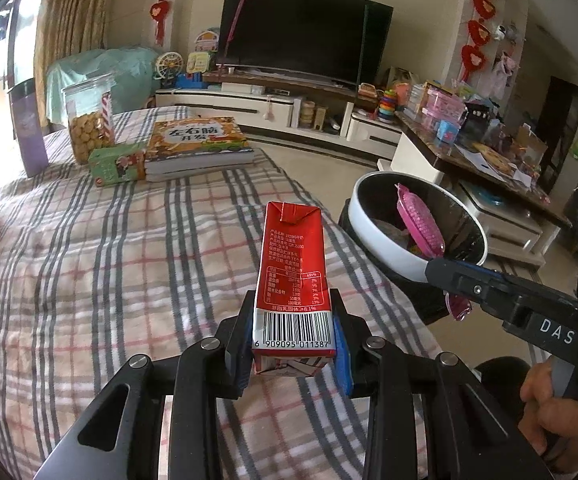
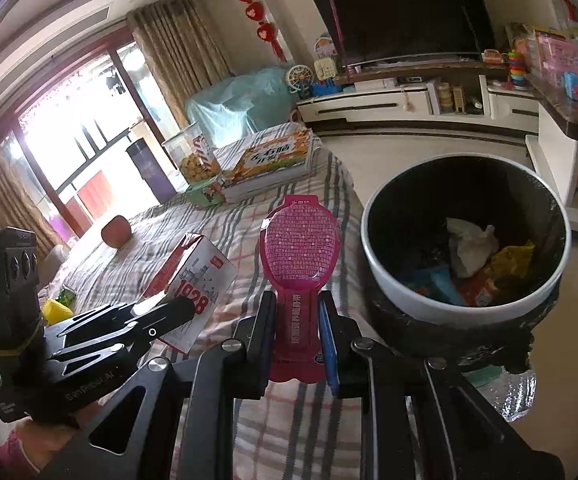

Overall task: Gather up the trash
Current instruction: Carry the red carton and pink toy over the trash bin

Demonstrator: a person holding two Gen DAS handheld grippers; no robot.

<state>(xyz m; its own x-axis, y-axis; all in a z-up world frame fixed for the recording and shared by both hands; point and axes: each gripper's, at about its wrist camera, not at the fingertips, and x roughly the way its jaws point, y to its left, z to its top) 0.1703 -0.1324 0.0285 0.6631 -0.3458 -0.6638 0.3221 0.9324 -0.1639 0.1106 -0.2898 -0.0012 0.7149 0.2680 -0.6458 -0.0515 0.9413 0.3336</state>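
The left tongs (image 1: 293, 344) are gripping a red carton (image 1: 293, 280) by its barcode end, the pads pressing on both sides, the carton pointing away over the checked cloth (image 1: 109, 280) of the worktop; in the right wrist view the same carton (image 2: 197, 280) is showing a white face with red digits, sitting in the left tongs (image 2: 169, 308) at the lower left; the right tongs (image 2: 295, 340) are clamping the narrow neck of a pink pouch (image 2: 299, 256), its round head standing up above the pads; seen from the left wrist, the pouch (image 1: 419, 220) is hanging in front of the bin's opening, held by the right tongs (image 1: 445, 264), with a hand (image 1: 561, 412) on the grip at the lower right; the bin (image 2: 381, 272), black inside with a white rim, is standing just beside the worktop's edge, holding crumpled white paper (image 2: 471, 248) and coloured wrappers; farther back on the cloth are lying a stack of books (image 1: 197, 148), a green box (image 1: 117, 166), a jar (image 1: 89, 120) of round biscuits, a purple flask (image 1: 31, 132) and an apple (image 2: 116, 231); a dark TV (image 1: 305, 40) is standing behind.
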